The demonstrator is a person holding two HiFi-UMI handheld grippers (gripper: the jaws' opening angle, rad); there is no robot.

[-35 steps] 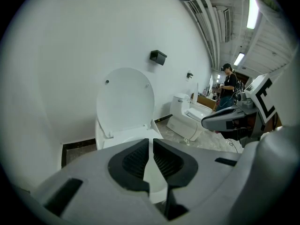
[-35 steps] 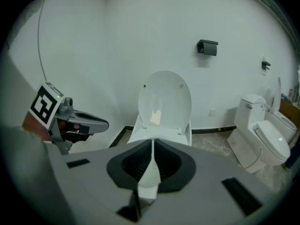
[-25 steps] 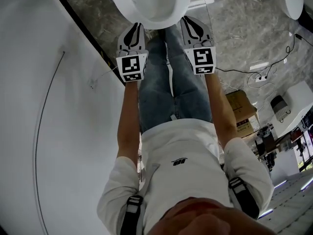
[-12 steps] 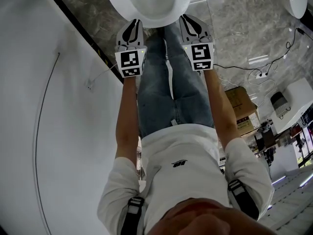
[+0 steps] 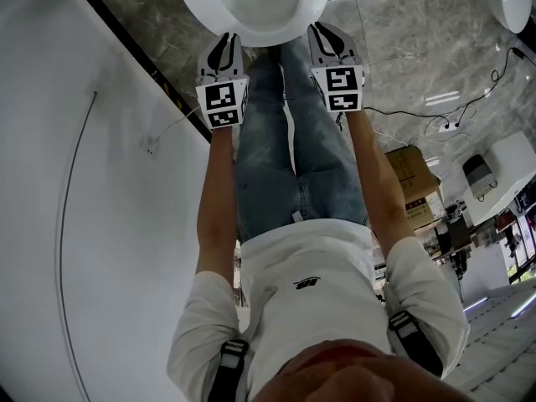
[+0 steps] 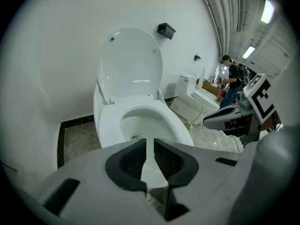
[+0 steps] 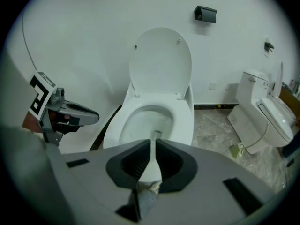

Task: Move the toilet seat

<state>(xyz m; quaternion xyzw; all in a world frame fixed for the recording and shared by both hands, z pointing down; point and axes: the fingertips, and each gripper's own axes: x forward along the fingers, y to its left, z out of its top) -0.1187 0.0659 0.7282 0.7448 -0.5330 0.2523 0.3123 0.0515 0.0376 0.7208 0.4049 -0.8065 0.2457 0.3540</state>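
Observation:
A white toilet stands before me at the top of the head view. Its lid is upright against the wall. The seat ring lies flat on the bowl. My left gripper hangs shut and holds nothing, just short of the bowl's front rim on its left side. On the right side my right gripper is likewise shut and holds nothing. Neither gripper touches the toilet. Each one shows in the other's view: the right gripper and the left gripper.
A white wall runs close on the left. A second toilet stands to the right. A black box is mounted on the wall above. A cardboard box and cables lie on the marble floor behind.
Both grippers have sunk together and come a little closer to the toilet's front rim. Their jaws have stayed shut.

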